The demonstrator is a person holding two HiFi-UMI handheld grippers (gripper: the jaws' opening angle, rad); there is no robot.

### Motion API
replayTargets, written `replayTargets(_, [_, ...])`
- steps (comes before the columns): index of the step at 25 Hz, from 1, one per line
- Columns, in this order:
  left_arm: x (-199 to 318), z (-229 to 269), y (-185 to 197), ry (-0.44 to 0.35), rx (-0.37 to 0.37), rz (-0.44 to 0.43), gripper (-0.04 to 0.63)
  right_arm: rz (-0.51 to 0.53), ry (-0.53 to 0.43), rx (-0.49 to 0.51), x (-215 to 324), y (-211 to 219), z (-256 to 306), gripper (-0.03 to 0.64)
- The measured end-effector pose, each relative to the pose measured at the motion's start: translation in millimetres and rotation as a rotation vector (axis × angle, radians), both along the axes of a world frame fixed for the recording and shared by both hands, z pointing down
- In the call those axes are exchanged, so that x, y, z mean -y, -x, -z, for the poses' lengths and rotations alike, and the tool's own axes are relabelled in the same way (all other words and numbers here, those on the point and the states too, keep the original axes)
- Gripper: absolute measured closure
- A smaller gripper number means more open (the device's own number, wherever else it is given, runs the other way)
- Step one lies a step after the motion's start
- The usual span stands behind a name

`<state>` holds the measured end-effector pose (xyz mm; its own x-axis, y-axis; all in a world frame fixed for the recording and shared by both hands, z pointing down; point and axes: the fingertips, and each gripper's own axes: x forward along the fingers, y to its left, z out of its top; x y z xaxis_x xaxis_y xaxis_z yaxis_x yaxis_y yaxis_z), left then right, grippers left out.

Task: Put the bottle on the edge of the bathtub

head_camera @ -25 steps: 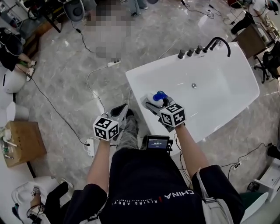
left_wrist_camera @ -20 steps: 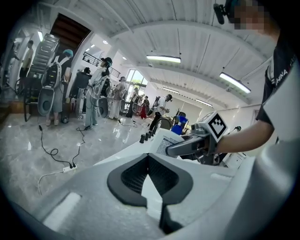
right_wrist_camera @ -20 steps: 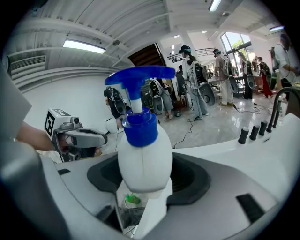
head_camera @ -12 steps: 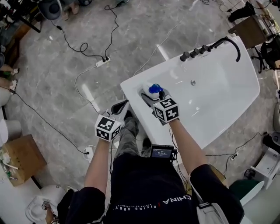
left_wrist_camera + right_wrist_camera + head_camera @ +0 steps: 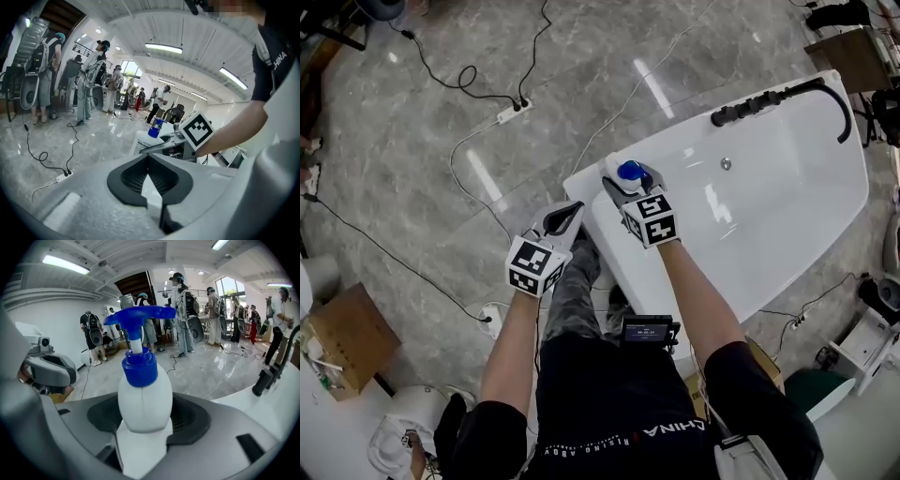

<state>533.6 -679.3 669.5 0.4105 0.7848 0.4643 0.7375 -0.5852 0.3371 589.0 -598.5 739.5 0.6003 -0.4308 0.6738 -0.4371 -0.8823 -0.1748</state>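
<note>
Bottle [image 5: 630, 172] pinched in your right gripper [image 5: 622, 185] jaws over bathtub [image 5: 787, 202] corner; left gripper [image 5: 563, 217] jaws pressed together, beside bathtub.

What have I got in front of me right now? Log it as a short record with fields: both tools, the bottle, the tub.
right tool: shut on the bottle
bottle: white, blue pump head, upright
left tool: shut, nothing between its jaws, beside the tub's near corner
bathtub: white, black tap fittings at the far end
placement: bottle over the tub's near corner; contact with the rim cannot be told
</note>
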Motion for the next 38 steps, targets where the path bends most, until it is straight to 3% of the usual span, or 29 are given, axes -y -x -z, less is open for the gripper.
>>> replayTargets(14, [0.0, -10.9, 1.5, -0.003, 0.005, 0.001, 0.586, 0.080, 0.102, -0.033, 11.9, 1.8, -16.4, 0.336])
replayTargets(20, [1.1, -6.1, 14.0, -0.006, 0.016, 0.009, 0.586, 0.071, 0.077, 0.017, 6.5, 11.2, -15.4, 0.261])
replayTargets(27, [6.9, 19.8, 35.8, -0.011, 0.015, 0.056, 0.586, 0.026, 0.058, 0.052, -24.8, 52.0, 10.6, 0.258])
replayTargets(29, [6.3, 30.0, 46.9, -0.015, 0.006, 0.068, 0.586, 0.013, 0.051, 0.058, -33.4, 69.2, 20.7, 0.277])
replayTargets(34, [-4.5, 55.4, 96.7, -0.021, -0.005, 0.069, 0.586, -0.041, -0.001, 0.087, -55.9, 123.8, 49.2, 0.440])
replayTargets(38, [-10.5, 69.3, 141.0, -0.026, -0.005, 0.073, 0.586, -0.021, -0.084, 0.096, -61.5, 171.7, 80.3, 0.568])
